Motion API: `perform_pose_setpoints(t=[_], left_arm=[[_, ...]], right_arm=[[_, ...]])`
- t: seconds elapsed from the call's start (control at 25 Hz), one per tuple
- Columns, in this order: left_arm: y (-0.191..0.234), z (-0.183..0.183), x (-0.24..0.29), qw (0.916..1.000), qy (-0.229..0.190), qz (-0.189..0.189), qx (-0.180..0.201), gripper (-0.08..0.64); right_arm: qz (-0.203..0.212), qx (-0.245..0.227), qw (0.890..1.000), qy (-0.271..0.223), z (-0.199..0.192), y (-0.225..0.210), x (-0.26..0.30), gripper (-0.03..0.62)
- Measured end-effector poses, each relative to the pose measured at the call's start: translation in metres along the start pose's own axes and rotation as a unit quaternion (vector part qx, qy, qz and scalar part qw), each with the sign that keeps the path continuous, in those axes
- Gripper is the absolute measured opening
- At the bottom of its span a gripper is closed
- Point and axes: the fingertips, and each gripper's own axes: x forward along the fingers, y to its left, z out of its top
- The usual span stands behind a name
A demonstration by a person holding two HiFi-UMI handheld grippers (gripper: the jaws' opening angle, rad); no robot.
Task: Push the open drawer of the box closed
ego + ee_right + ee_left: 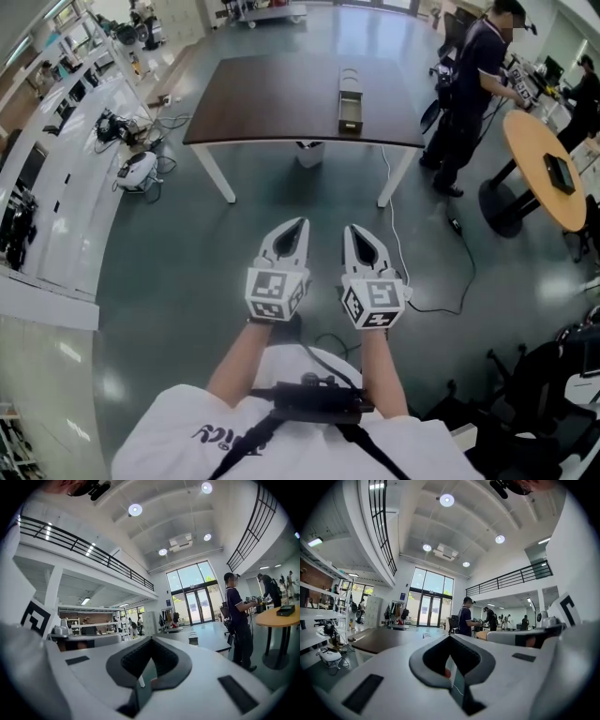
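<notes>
Standing well back from the table, the person holds both tools close in front of the chest, side by side and just apart. The left gripper point(298, 230) has its fingers point(393, 672) brought together at the tips with nothing between them; the left gripper view shows only the hollow behind the closed tips and the room beyond. The right gripper point(354, 234) is the same – fingers point(215, 667) met at the tips, holding nothing.

Beyond them lies a stretch of bare grey floor point(187, 281), with a cable trailing across it to the right. Past that stands the dark brown table point(272, 103) on white legs. On its right half, near the front edge, sits the box point(350, 98), long and narrow, its length running away from the person. The drawer looks drawn out toward the near edge, though at this range its exact extent is hard to make out.

Judging by this, the task has not begun: the drawer is open and neither tool is anywhere near it. The box lies well ahead of both sets of fingers, slightly nearer the right gripper's line – so the whole walk-up, the contact with the drawer front and the push itself are all left to do.
</notes>
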Motion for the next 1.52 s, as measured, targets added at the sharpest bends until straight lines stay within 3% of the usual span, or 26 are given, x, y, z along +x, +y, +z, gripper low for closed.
perform_pose_setpoints(t=[0.4,0.6,0.92,1.12,1.36,1.52], left_arm=[[0.115,0.041,0.138,0.9984,-0.018,-0.047,0.027,0.009],[0.165,0.037,0.193,0.9981,-0.009,-0.062,0.0,0.011],[0.182,0.033,0.268,0.9965,0.004,-0.078,-0.029,0.011],[0.181,0.035,0.328,0.9971,-0.001,-0.075,-0.012,0.011],[0.176,0.052,0.43,0.9983,-0.014,-0.048,0.03,0.011],[0.172,0.059,0.484,0.9988,-0.02,-0.037,0.024,0.011]], right_arm=[[-0.032,0.001,0.999,0.001,0.021,-0.018,0.187,0.003],[-0.051,0.006,0.998,0.021,0.009,-0.033,0.252,0.003],[-0.069,0.009,0.997,0.029,0.021,-0.093,0.302,0.003],[-0.053,0.019,0.998,0.022,0.022,-0.147,0.346,0.003],[-0.023,0.005,1.0,-0.002,0.054,-0.226,0.408,0.003],[-0.008,0.009,1.0,-0.012,0.068,-0.271,0.438,0.003]])
